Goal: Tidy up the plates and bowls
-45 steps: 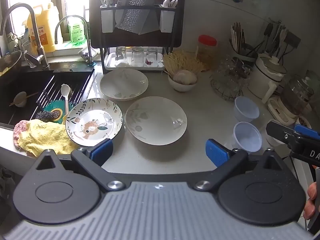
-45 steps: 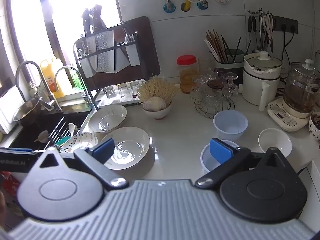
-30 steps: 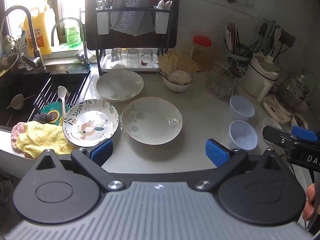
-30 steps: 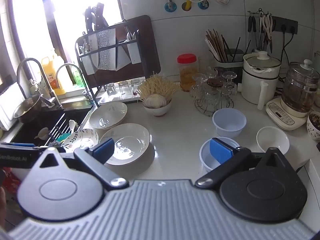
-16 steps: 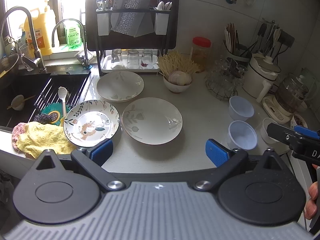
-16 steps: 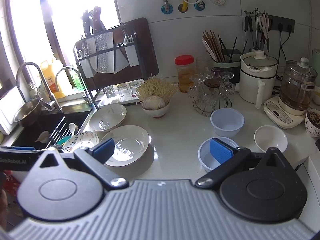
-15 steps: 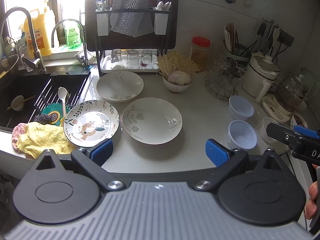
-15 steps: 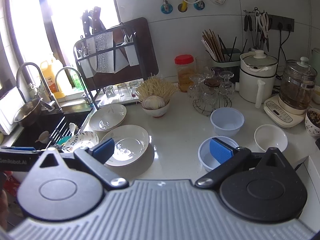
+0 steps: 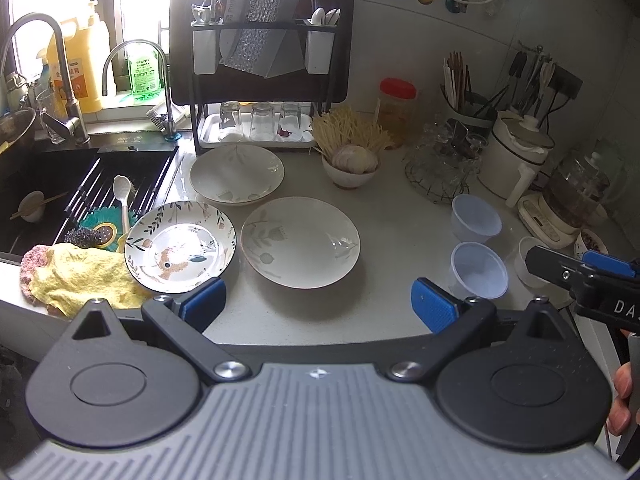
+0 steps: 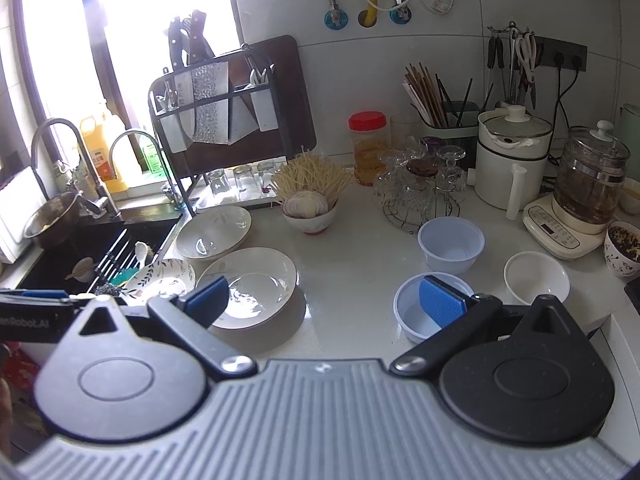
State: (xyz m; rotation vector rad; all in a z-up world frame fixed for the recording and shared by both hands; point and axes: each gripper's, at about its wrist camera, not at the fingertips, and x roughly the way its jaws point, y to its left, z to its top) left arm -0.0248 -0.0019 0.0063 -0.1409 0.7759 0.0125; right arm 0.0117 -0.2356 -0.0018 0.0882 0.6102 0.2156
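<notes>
Both grippers are held level above the worktop, side by side, each with its blue-padded jaws spread wide and nothing between them: the left gripper (image 9: 318,306) and the right gripper (image 10: 324,300), whose holder's fingers (image 9: 622,400) show at the edge

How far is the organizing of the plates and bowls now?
Nothing looks done yet. The patterned plate, two cream plates, two plastic bowls and white bowl lie separately on the counter. The left gripper and right gripper are open, holding nothing. All stacking remains.
</notes>
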